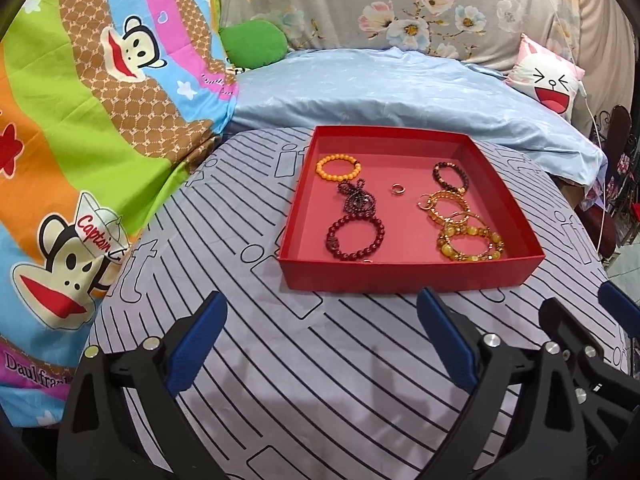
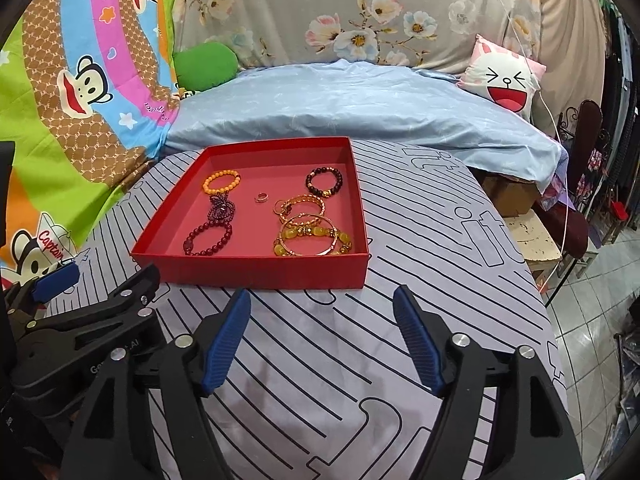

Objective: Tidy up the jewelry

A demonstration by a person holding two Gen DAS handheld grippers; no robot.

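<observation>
A shallow red tray [image 1: 400, 276] [image 2: 260, 272] lies on the striped cloth just beyond both grippers. In its left half are an orange bead bracelet [image 1: 338, 168] [image 2: 221, 182], a dark purple bead strand [image 1: 358, 200] and a dark red bracelet [image 1: 332, 236]. A small ring [image 1: 397, 190] [image 2: 261, 197] sits mid-tray. On the right lie a dark bracelet [image 1: 436, 172], gold bangles [image 1: 444, 204] [image 2: 300, 204] and yellow beads [image 1: 496, 242]. My left gripper [image 1: 322, 300] [image 2: 112, 276] and right gripper [image 2: 321, 296] [image 1: 580, 304] hover side by side before the tray's front wall, both open and empty.
The striped grey cloth [image 1: 320, 380] covers a rounded surface that drops to a tiled floor [image 2: 600, 320] on the right. Behind the tray lie a blue quilt [image 1: 400, 92], a green cushion [image 1: 254, 42] and a cartoon pillow [image 1: 548, 80]. A bright monkey-print sheet [image 1: 80, 120] rises on the left.
</observation>
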